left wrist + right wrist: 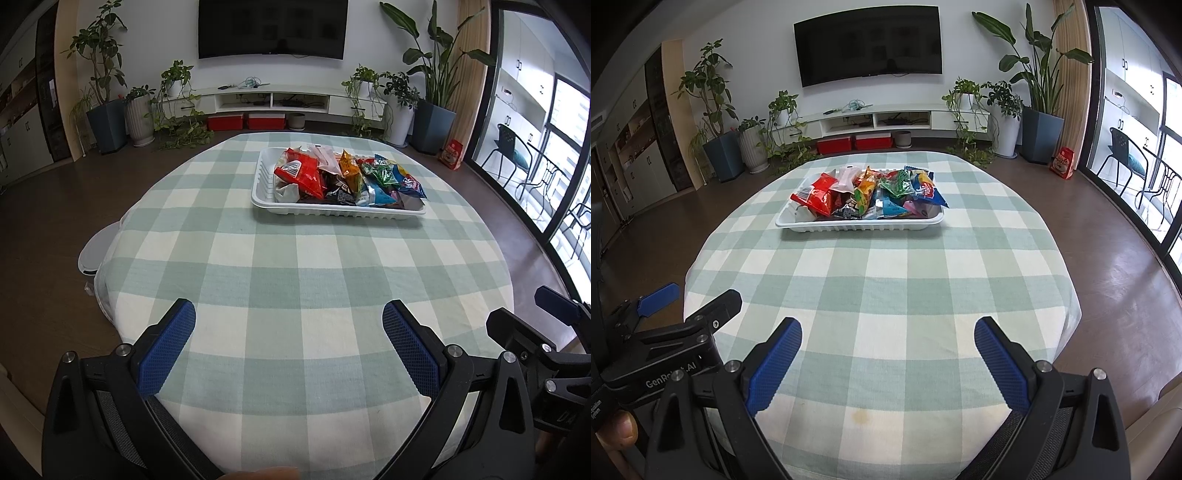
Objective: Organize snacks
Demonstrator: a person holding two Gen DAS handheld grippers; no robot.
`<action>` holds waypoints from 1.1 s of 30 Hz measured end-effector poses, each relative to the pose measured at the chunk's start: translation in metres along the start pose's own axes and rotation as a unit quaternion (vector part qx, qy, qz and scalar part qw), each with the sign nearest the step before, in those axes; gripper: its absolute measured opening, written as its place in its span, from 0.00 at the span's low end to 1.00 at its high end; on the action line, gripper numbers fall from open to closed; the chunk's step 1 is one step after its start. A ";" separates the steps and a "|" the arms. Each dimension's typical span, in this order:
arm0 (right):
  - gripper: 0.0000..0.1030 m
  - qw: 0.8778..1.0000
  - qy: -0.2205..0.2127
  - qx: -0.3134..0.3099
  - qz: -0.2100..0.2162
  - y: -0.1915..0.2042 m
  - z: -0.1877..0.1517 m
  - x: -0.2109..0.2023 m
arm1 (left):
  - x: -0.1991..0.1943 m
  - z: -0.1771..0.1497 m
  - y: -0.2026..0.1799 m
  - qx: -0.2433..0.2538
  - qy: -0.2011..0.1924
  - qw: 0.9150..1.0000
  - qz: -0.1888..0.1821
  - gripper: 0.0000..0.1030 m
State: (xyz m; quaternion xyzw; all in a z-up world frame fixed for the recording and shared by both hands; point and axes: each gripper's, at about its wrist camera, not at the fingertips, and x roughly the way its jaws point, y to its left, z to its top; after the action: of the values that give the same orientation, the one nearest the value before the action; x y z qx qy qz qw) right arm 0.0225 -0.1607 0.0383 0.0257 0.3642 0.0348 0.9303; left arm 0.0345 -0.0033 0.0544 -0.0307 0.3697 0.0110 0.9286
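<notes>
Snack packets [343, 177] heaped in white tray [332, 213] | left gripper [288, 332], right gripper [888, 350]: fingers spread, empty | step: apparently finished, or reach pending

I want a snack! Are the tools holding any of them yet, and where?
No. The left tool and right tool are both open, over the checked tablecloth, short of the white plastic tray.
</notes>
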 end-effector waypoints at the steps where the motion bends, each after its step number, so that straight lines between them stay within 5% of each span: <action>1: 0.94 1.000 0.000 0.000 0.000 0.000 -0.001 0.000 | 0.000 0.000 0.000 0.000 0.000 1.000 0.000 1.00; 33: 0.94 1.000 0.001 0.000 0.000 0.000 0.001 -0.001 | 0.000 0.001 0.000 0.000 0.001 1.000 0.000 1.00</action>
State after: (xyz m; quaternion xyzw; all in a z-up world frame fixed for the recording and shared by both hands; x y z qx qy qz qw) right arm 0.0223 -0.1610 0.0397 0.0256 0.3652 0.0353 0.9299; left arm 0.0347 -0.0030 0.0553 -0.0308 0.3705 0.0110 0.9283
